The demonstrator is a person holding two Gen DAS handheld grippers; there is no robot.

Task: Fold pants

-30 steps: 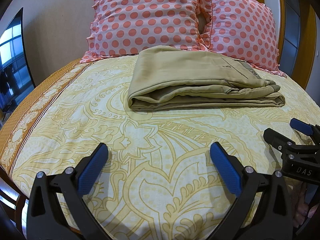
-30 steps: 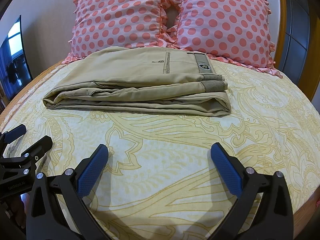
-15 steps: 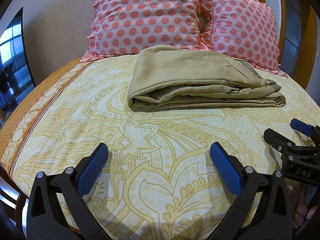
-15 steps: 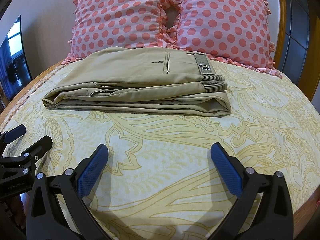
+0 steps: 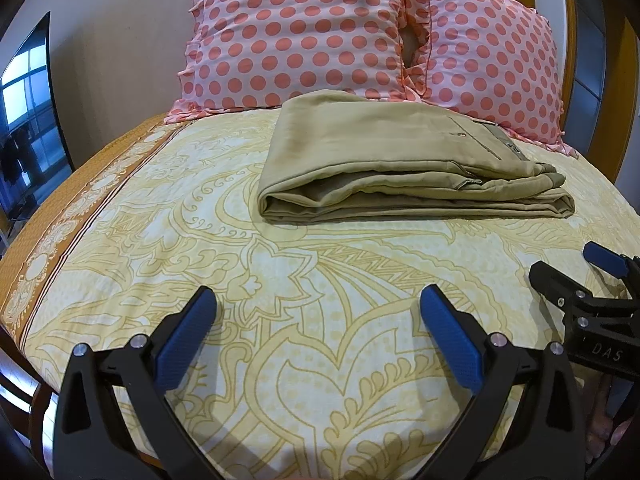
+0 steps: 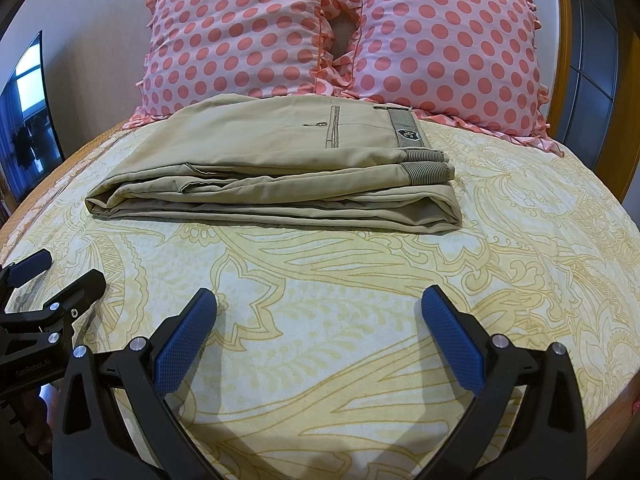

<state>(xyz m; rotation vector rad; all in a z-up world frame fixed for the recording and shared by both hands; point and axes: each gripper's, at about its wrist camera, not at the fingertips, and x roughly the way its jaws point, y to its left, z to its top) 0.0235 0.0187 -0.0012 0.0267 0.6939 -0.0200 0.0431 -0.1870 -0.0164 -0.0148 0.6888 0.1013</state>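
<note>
The khaki pants (image 5: 392, 160) lie folded in a flat stack of layers on the yellow patterned bedspread (image 5: 280, 320), just in front of the pillows. They also show in the right wrist view (image 6: 280, 168), waistband to the right. My left gripper (image 5: 318, 320) is open and empty, well short of the pants. My right gripper (image 6: 319, 320) is open and empty, also short of them. Each gripper shows at the edge of the other's view: the right one (image 5: 576, 276) and the left one (image 6: 56, 276).
Two pink polka-dot pillows (image 5: 304, 32) (image 6: 444, 44) lean against the wooden headboard (image 5: 568, 40) behind the pants. A dark screen (image 5: 28, 112) stands left of the bed. The bed's brown-bordered left edge (image 5: 80, 216) drops off nearby.
</note>
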